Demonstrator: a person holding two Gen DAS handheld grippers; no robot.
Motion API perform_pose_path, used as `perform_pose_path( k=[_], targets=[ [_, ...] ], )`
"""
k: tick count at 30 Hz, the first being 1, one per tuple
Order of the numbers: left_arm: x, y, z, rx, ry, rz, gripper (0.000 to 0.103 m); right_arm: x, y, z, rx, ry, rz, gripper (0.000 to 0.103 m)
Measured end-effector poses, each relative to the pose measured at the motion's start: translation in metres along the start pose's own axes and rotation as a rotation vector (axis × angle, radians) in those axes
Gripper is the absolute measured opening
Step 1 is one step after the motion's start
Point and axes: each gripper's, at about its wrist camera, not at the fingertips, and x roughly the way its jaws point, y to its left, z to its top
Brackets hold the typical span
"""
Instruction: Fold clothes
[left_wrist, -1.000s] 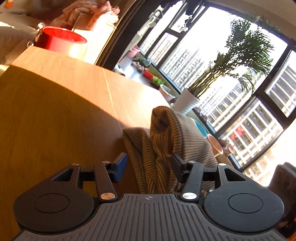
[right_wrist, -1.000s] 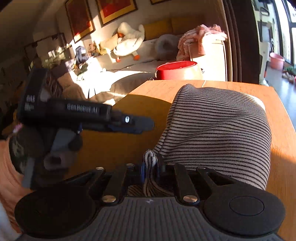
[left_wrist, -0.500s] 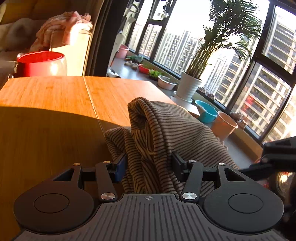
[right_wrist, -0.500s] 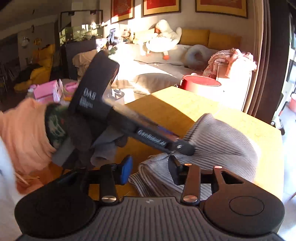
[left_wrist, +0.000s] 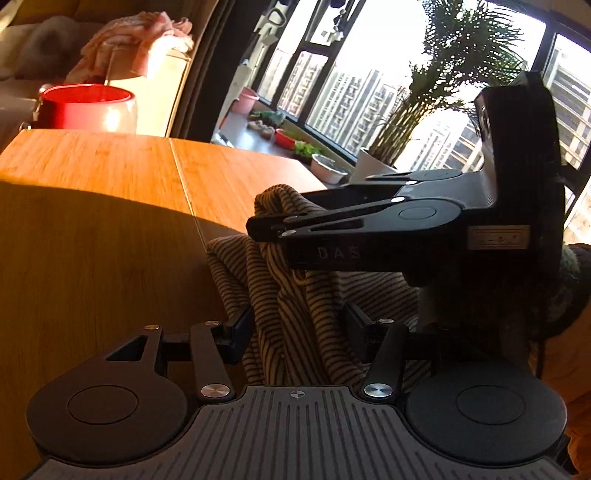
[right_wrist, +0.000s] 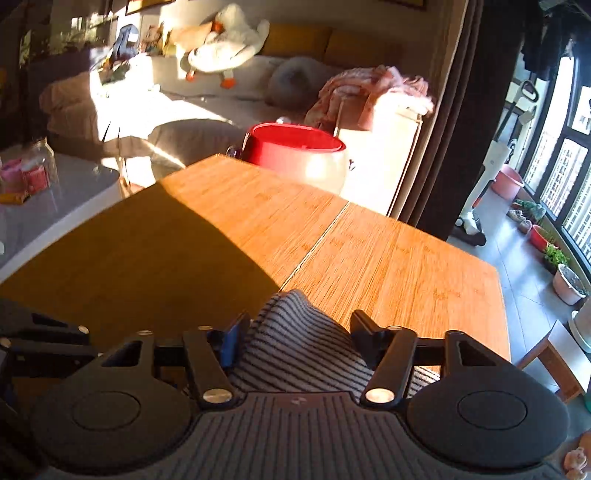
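Note:
A striped knit garment (left_wrist: 291, 295) lies bunched on the wooden table (left_wrist: 110, 229). My left gripper (left_wrist: 297, 332) is open, its jaws standing either side of a raised fold of the cloth. In the left wrist view my right gripper (left_wrist: 258, 225) reaches in from the right above the garment's peak. In the right wrist view the right gripper (right_wrist: 295, 334) is open, with the striped garment (right_wrist: 295, 343) heaped between and under its jaws.
A red tub (right_wrist: 295, 147) stands past the table's far edge. A sofa with a stuffed goose (right_wrist: 225, 40) and pink laundry (right_wrist: 369, 88) lies beyond. Potted plants (left_wrist: 373, 166) line the window. The table's right edge (right_wrist: 498, 295) drops to the floor.
My right gripper let go of the cloth, opened and swung across above the garment toward my left gripper. The left gripper stayed open around the fold.

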Motion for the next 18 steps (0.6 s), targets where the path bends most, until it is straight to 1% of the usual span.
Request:
perform_pose_path(
  k=[1,2,3,4,5,6,8,10,11,12,13,14,15,16,17,18],
  targets=[
    [0.000,0.002,-0.001,-0.008,0.006,-0.011,0.064,0.004,-0.001,-0.002,-0.006,0.015,0.026,0.035],
    [0.000,0.003,-0.003,-0.016,0.012,-0.022,0.064,-0.002,-0.001,-0.011,0.000,0.004,0.033,0.029],
    [0.001,0.005,-0.003,-0.021,0.017,-0.032,0.064,-0.010,-0.002,-0.016,0.013,-0.016,0.038,0.021],
    [0.002,0.005,-0.004,-0.023,0.020,-0.039,0.065,-0.020,-0.003,-0.018,0.034,-0.039,0.048,0.019],
    [0.003,0.004,-0.005,-0.023,0.020,-0.046,0.065,-0.030,-0.002,-0.017,0.048,-0.064,0.064,0.014],
    [0.003,0.002,-0.007,-0.023,0.018,-0.051,0.067,-0.039,-0.001,-0.013,0.053,-0.085,0.080,0.013],
    [0.004,0.002,-0.008,-0.019,0.018,-0.057,0.072,-0.061,0.004,-0.003,0.059,-0.134,0.145,0.013],
    [0.003,0.001,-0.009,-0.013,0.019,-0.052,0.072,-0.067,0.011,0.008,0.076,-0.148,0.211,0.012],
    [0.003,0.001,-0.010,-0.011,0.019,-0.050,0.072,-0.064,0.013,0.011,0.083,-0.142,0.237,0.011],
    [0.002,0.001,-0.011,-0.010,0.019,-0.050,0.072,-0.054,0.016,0.014,0.098,-0.120,0.279,0.000],
    [0.002,0.001,-0.011,-0.010,0.019,-0.048,0.072,-0.044,0.019,0.018,0.113,-0.099,0.321,0.000],
    [0.001,0.001,-0.012,-0.007,0.019,-0.043,0.071,-0.030,0.023,0.018,0.135,-0.057,0.357,0.000],
    [0.001,0.000,-0.013,0.005,0.022,-0.032,0.067,-0.021,0.030,0.015,0.125,-0.026,0.363,0.000],
    [0.001,0.000,-0.014,0.015,0.024,-0.024,0.067,-0.012,0.036,0.013,0.115,0.004,0.369,0.000],
    [0.000,0.001,-0.015,0.012,0.019,-0.028,0.068,-0.008,0.039,0.011,0.099,0.005,0.353,0.000],
    [0.000,0.001,-0.015,0.005,0.020,-0.032,0.068,-0.010,0.037,0.011,0.111,-0.006,0.355,0.001]
  ],
)
